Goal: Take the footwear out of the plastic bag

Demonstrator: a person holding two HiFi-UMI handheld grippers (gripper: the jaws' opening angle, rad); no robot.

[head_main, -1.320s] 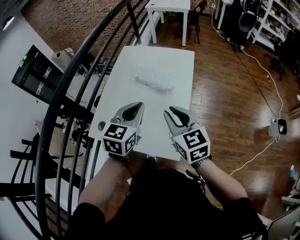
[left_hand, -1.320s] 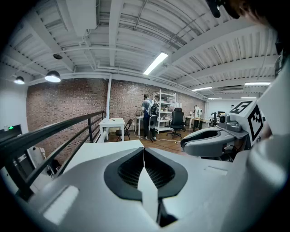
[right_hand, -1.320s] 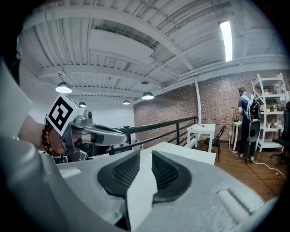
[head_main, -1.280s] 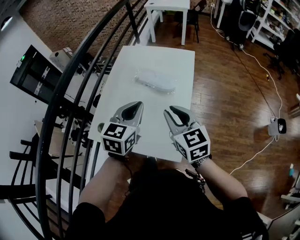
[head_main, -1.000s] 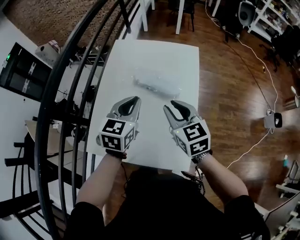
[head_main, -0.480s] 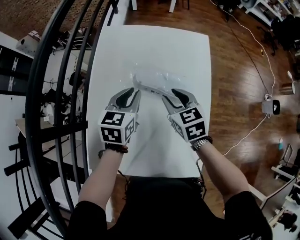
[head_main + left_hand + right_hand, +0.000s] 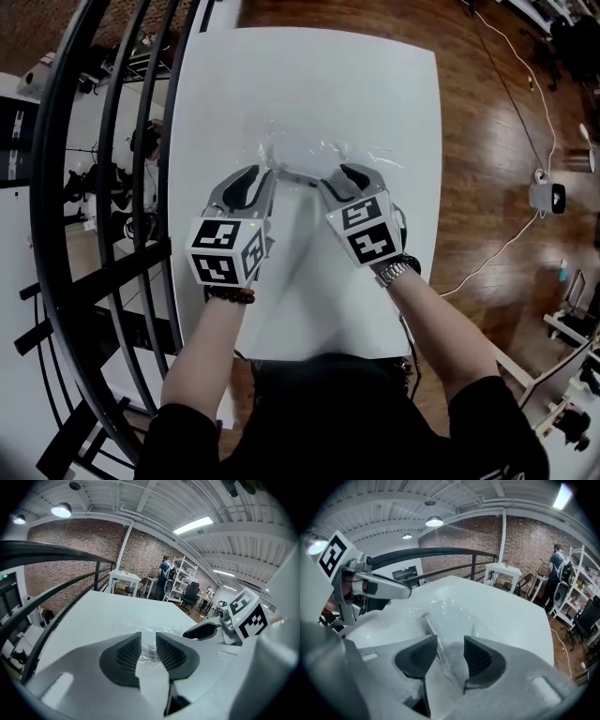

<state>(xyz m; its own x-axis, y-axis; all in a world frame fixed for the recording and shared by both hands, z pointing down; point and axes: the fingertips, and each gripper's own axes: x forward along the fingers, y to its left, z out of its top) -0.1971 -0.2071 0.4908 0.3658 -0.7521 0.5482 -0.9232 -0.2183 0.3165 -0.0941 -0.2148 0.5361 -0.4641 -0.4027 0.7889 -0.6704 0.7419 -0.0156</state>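
Ceiling lamps [image 7: 61,510] glare off white table [image 7: 309,75]; edges fisheye-warped.

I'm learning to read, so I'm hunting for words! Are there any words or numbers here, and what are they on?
No text here can be read.
Label on the plastic bag: dark print, too small and blurred to read.
Two marker cubes: black-and-white square patterns only, no letters or numbers.

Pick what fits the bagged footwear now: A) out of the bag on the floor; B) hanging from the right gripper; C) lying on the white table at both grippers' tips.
C: the plastic bag lies flat on the white table; the left gripper and right gripper have just been opening their jaws, its edge showing in the gaps, unpinched.
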